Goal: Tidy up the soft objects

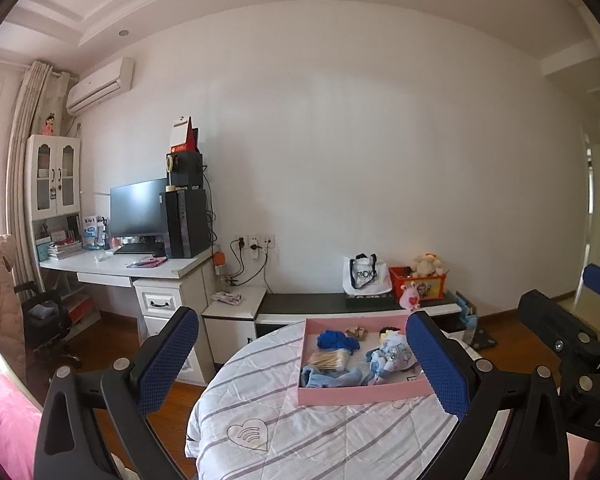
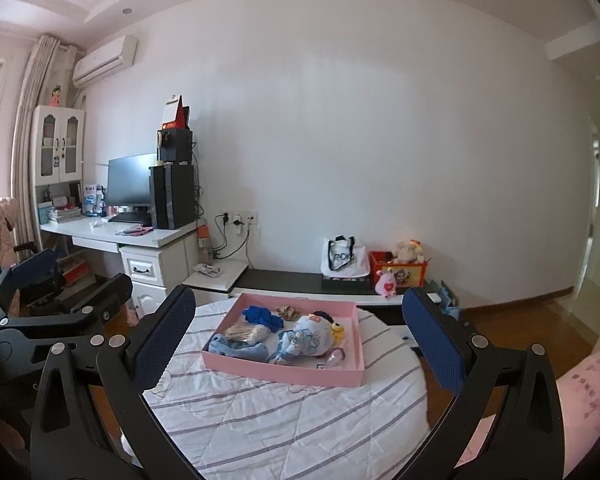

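Observation:
A pink tray [image 1: 364,396] [image 2: 284,372] sits on a round table with a striped white cloth [image 1: 320,432] [image 2: 284,420]. In it lie a blue-and-white plush doll [image 1: 390,356] [image 2: 306,336], a dark blue knitted piece [image 1: 336,340] [image 2: 262,316], a light blue cloth [image 1: 328,378] [image 2: 236,348], a bag of cotton swabs [image 1: 330,360] [image 2: 246,332] and a scrunchie [image 1: 356,332] [image 2: 286,312]. My left gripper [image 1: 302,364] is open and empty above the table's near side. My right gripper [image 2: 298,340] is open and empty, also short of the tray.
A low dark bench [image 1: 340,304] [image 2: 292,280] behind the table holds a white tote bag [image 1: 364,276] and a red box with plush toys [image 1: 420,280]. A white desk [image 1: 148,268] with a monitor and computer stands at left, with an office chair [image 1: 44,320].

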`<state>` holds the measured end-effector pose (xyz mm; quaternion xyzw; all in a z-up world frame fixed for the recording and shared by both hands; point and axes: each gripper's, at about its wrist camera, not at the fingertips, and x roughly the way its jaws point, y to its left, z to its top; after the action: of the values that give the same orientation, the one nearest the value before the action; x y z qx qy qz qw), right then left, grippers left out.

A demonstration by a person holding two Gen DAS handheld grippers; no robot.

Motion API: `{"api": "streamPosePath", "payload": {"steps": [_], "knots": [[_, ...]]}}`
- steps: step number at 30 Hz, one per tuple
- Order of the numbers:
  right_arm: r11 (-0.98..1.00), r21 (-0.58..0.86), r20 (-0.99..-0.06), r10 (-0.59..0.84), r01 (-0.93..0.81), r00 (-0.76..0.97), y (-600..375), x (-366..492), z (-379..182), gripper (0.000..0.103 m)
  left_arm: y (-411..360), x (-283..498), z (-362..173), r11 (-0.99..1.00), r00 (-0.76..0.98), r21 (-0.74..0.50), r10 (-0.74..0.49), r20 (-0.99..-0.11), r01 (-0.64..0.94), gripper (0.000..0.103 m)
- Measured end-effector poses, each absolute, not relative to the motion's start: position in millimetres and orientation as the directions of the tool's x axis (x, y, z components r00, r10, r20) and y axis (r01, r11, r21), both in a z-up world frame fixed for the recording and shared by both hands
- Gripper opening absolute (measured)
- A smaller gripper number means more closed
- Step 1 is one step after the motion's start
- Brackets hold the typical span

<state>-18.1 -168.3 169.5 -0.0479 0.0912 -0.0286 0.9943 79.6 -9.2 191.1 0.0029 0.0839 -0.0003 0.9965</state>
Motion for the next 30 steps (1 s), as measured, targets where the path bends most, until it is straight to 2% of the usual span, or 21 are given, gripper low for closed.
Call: {"api": "streamPosePath", "payload": {"steps": [4,30], "knots": [[0.991,-0.12,-0.155,-0.073,0.055,0.985,-163.9,-24.7,171.4,0.103,-8.8,81.2,190.6,1.0,0.987,-0.001,0.001,-0.164,-0.002,0.103],[0.99,-0.11,-0.168,-0.108,0.091,0.98,-177.3,-25.2,170.4,0.103,-15.2,80.2,190.7,1.0,0.988,0.007,-0.015,-0.152,0.017,0.103]]}}
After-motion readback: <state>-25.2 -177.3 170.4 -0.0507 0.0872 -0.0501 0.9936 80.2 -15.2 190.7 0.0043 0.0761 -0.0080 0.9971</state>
